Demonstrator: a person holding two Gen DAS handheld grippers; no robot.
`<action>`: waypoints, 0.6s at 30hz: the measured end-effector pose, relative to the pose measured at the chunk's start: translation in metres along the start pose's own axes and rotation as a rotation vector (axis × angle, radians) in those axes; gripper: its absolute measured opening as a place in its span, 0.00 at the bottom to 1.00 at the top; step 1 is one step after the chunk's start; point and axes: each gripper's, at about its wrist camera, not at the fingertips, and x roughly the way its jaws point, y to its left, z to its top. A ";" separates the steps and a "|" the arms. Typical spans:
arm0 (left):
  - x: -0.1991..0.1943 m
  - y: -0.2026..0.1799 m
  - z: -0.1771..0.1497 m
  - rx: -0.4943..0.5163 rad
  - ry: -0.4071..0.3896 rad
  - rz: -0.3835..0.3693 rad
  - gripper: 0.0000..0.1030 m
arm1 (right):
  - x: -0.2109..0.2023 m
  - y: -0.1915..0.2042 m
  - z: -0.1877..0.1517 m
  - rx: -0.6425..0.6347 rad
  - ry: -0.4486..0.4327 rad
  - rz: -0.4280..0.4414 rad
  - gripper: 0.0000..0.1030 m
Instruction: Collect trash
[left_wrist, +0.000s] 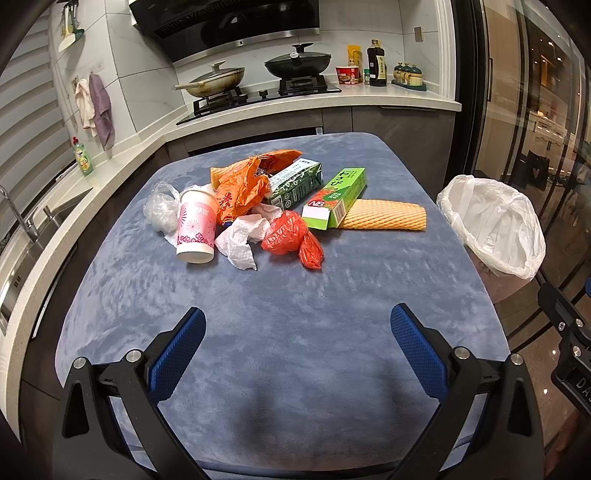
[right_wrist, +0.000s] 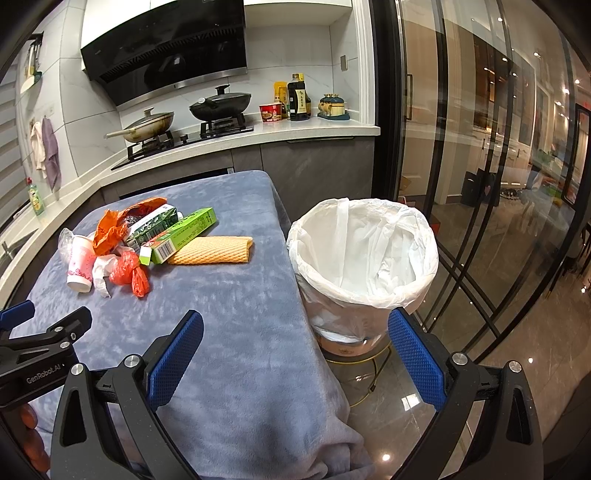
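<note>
both tools sit nearest, jaws spread wide and holding nothing: the left gripper (left_wrist: 297, 328) over the blue cloth (left_wrist: 280, 295), the right gripper (right_wrist: 295, 332) at the table's edge. beyond lies the trash pile: red bag (left_wrist: 290, 236), crumpled tissue (left_wrist: 242, 240), pink cup (left_wrist: 196, 229), green box (left_wrist: 338, 197), foam sleeve (left_wrist: 388, 219). the lined bin (right_wrist: 364, 251) stands just beside the table, apparently empty. best to start with the closest red bag, pinching its bunched middle, then carrying it clear over the bin's rim before letting go.

Each gripper, left gripper (left_wrist: 297, 325) and right gripper (right_wrist: 295, 328), is showing black triangular arms, silver screws and blue diamond-textured pads (left_wrist: 419, 349); white "GenRobot.AI" lettering is marking the left gripper's body.
</note>
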 end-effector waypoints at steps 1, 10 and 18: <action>0.000 0.000 0.000 0.000 0.000 0.000 0.93 | 0.000 0.000 0.000 0.000 0.000 -0.001 0.93; 0.000 0.000 0.000 0.000 0.000 -0.002 0.93 | 0.000 -0.001 0.001 0.001 0.001 0.001 0.93; 0.000 -0.001 0.000 0.000 -0.001 -0.002 0.93 | 0.000 -0.001 0.001 0.002 0.001 0.000 0.93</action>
